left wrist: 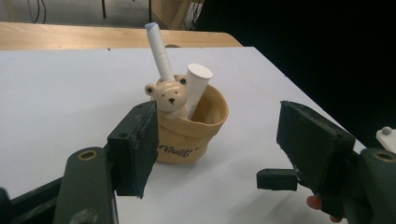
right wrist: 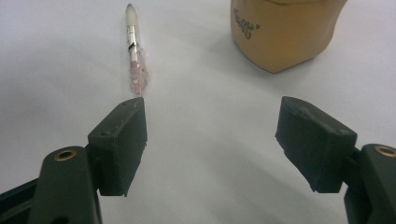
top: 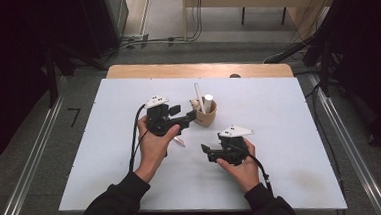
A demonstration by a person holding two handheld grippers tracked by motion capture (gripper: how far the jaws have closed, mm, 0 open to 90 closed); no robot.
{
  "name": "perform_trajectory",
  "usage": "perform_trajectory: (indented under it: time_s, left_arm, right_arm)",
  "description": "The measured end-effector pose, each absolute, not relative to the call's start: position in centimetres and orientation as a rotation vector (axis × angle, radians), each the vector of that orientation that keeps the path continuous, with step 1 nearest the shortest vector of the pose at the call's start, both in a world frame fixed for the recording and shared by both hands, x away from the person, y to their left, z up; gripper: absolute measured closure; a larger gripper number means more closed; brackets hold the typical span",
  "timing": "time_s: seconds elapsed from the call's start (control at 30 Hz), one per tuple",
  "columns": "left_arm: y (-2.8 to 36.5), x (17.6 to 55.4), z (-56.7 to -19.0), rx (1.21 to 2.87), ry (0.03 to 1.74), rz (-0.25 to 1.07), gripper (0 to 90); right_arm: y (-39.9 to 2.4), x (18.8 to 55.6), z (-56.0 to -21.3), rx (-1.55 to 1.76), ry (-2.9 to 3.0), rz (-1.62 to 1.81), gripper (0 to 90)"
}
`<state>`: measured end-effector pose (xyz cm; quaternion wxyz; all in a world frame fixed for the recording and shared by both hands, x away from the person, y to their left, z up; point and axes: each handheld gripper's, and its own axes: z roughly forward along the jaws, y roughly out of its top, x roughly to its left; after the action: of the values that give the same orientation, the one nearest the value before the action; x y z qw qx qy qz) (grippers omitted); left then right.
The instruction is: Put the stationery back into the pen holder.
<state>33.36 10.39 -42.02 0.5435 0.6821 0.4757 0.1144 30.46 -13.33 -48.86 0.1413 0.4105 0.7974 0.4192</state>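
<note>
Holder: tan ceramic bear-faced pen cup (left wrist: 191, 133), mid-surface, holding two white tubes (left wrist: 196, 88).
Loose: slim pink-and-white pen (right wrist: 134, 51) on white surface (top: 279, 112), seemingly left to collect.
Left gripper (top: 183, 115): spread, beside cup.
Right gripper (top: 204, 150): spread, empty.

Both dark-sleeved forearms reach in from the near edge, the left hand (top: 153, 146) holding the left gripper (top: 193, 114) farther forward with its jaws spread wide and empty, the right hand (top: 242, 170) holding the right gripper (top: 205, 151) nearer, pointing left, jaws likewise wide apart.
</note>
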Motion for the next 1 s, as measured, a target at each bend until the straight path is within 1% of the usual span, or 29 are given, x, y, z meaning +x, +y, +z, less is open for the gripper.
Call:
perform_trajectory:
  time_s: [0.13,0.27,0.5,1.0]
  left_arm:
    - [11.1,32.9,-42.5,1.608,1.137,0.278,23.6]
    - [11.9,32.5,-42.9,1.609,1.149,0.306,22.2]
    - [13.5,32.0,-43.9,1.602,1.191,0.338,21.7]
    - [16.0,31.4,-45.1,1.588,1.259,0.357,20.0]
  right_arm:
    - [-12.9,30.5,-48.8,1.177,2.312,1.212,22.8]
    - [-12.5,30.6,-48.8,1.167,2.317,1.214,22.7]
    - [-11.9,30.9,-48.9,1.160,2.325,1.212,22.7]
    - [-9.5,31.5,-48.8,1.123,2.343,1.232,23.3]
